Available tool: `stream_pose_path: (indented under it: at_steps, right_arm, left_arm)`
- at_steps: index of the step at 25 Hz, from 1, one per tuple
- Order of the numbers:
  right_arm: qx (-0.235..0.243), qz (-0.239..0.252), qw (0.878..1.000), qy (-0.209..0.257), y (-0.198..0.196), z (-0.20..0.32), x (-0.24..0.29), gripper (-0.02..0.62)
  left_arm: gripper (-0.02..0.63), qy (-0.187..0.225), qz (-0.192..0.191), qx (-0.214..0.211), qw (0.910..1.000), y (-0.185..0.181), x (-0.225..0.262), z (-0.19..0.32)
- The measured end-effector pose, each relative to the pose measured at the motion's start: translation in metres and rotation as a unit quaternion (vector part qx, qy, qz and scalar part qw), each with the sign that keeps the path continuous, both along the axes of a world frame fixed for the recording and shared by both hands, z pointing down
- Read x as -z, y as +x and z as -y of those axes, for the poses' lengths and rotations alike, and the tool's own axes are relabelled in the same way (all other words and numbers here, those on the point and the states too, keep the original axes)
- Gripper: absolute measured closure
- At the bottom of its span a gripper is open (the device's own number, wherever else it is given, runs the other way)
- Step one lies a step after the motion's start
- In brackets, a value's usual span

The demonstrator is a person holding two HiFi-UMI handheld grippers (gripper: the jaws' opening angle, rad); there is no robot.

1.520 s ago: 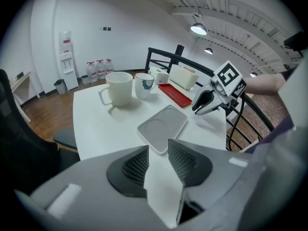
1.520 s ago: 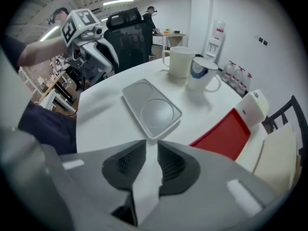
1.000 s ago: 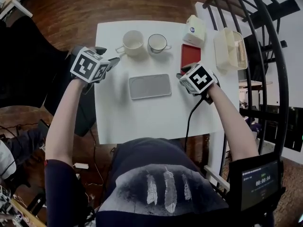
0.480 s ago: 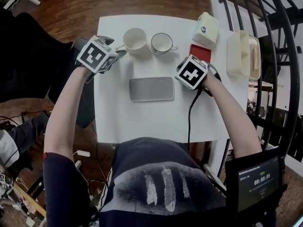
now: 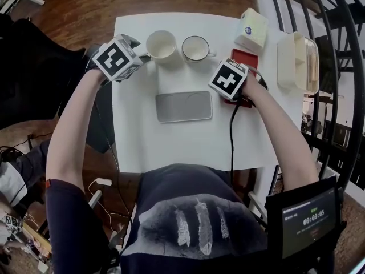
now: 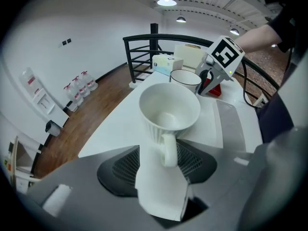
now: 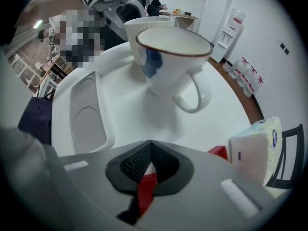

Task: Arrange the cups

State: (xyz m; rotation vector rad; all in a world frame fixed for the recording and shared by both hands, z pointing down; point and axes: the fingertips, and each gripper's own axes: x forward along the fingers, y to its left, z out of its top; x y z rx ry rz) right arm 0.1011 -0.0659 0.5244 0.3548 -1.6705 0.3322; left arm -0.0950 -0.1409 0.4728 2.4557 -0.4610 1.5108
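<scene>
Two cups stand side by side at the table's far edge: a ribbed white cup (image 5: 161,43) and a dark-rimmed cup (image 5: 195,48) with a blue mark (image 7: 153,61). My left gripper (image 6: 166,165) reaches in from the left. The ribbed cup's handle (image 6: 169,149) lies between its jaws, which have just been closing, but a gap shows on each side, so it is open. My right gripper (image 7: 150,150) points straight down, shut, just in front of the dark-rimmed cup's handle (image 7: 195,97). Red shows in the slit behind its tips; I cannot tell if anything is pinched.
A grey tray (image 5: 183,106) lies mid-table. A flat red square (image 5: 246,57) lies beside my right gripper, with a tissue box (image 5: 252,29) behind it and a cream container (image 5: 302,61) further right. A black railing (image 5: 342,67) runs along the right. A cable (image 5: 231,136) trails off the front edge.
My right gripper has moved toward the back of the table, onto the red square's near edge. My left gripper has rolled and edged closer to the ribbed cup's handle.
</scene>
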Motion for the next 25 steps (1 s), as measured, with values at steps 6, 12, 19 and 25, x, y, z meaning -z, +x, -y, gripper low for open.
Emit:
stream_pose_path:
  at_steps: [6, 12, 19, 25]
  right_arm:
    - [0.021, -0.024, 0.999, -0.023, -0.002, -0.001, 0.0, 0.591]
    - [0.012, -0.032, 0.999, -0.04, 0.001, -0.001, 0.001, 0.589]
    - [0.01, -0.036, 0.998, -0.053, 0.008, 0.002, -0.004, 0.589]
    - [0.007, -0.035, 0.998, -0.061, 0.006, 0.0, -0.006, 0.589]
  left_arm:
    - [0.431, 0.004, 0.038, -0.039, 0.9985, -0.005, -0.002, 0.001]
    - [0.548, 0.025, 0.076, -0.092, 0.9926, 0.002, -0.002, -0.005]
    - [0.557, 0.014, 0.073, -0.108, 0.9914, 0.009, -0.014, -0.011]
    - [0.558, 0.021, 0.056, -0.094, 0.9937, 0.011, -0.015, -0.013]
